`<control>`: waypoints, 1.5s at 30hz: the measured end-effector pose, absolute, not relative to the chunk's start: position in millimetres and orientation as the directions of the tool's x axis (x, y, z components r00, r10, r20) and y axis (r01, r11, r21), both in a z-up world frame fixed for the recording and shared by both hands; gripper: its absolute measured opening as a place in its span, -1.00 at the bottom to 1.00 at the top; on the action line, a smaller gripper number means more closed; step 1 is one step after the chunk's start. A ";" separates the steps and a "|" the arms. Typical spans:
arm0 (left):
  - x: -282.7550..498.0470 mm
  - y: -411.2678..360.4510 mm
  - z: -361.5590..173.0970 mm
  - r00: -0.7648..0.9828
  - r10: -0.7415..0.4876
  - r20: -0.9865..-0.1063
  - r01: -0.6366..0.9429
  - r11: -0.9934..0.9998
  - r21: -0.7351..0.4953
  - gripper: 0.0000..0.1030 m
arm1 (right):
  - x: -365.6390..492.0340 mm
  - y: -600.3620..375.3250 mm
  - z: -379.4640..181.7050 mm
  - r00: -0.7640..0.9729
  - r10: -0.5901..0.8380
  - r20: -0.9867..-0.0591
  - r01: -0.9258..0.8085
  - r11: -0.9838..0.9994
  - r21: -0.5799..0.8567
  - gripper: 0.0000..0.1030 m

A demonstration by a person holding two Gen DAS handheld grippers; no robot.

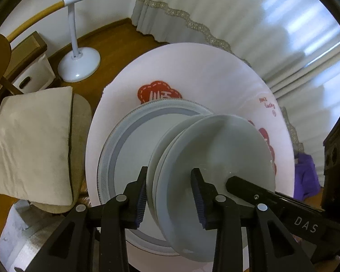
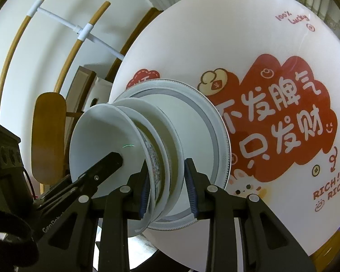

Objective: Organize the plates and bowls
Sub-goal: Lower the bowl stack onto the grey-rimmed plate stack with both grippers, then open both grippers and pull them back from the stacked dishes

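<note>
A stack of white bowls (image 1: 226, 149) sits over a large grey-rimmed plate (image 1: 133, 140) on the round table with a pink printed cloth (image 1: 204, 74). My left gripper (image 1: 170, 200) is shut on the stack's near rim, with one pad outside and the other inside the top bowl. In the right wrist view, my right gripper (image 2: 167, 190) is shut on the rims of the lower dishes under the top bowl (image 2: 102, 140); one of them has a patterned rim (image 2: 155, 165). The big plate (image 2: 215, 122) lies beneath. I cannot tell whether the stack touches it.
A cushioned chair (image 1: 34, 145) stands left of the table, and a white floor stand (image 1: 79, 65) is behind it. Curtains (image 1: 215, 4) hang at the back. A purple cloth (image 1: 306, 174) and a dark box (image 1: 337, 147) are on the right. A wooden chair back (image 2: 48, 136) is near the table's edge.
</note>
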State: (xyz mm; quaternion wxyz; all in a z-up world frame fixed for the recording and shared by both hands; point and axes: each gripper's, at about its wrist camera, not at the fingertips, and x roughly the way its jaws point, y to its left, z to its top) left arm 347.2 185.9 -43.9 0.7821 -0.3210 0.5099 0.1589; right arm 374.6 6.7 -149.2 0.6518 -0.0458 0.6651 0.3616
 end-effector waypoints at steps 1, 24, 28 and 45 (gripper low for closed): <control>346.9 186.8 -42.1 0.439 -0.073 -0.896 -0.573 0.745 -0.341 -0.38 | 374.8 7.2 -150.0 -0.148 0.414 -0.898 -0.527 0.735 0.426 -0.40; 260.0 99.4 -1.9 0.662 0.200 -0.722 -0.486 0.848 -0.211 0.24 | 335.0 -100.6 -93.9 0.152 0.593 -0.791 -0.589 0.697 0.410 0.20; 236.9 62.8 -12.3 0.743 0.210 -0.636 -0.422 0.884 -0.201 0.42 | 319.5 -133.5 -102.9 0.257 0.608 -0.751 -0.629 0.695 0.348 0.25; 90.7 -33.2 -21.9 0.869 0.212 -0.446 -0.321 0.929 -0.183 0.80 | 203.9 -248.4 -100.3 0.589 0.570 -0.574 -0.552 0.802 0.230 0.71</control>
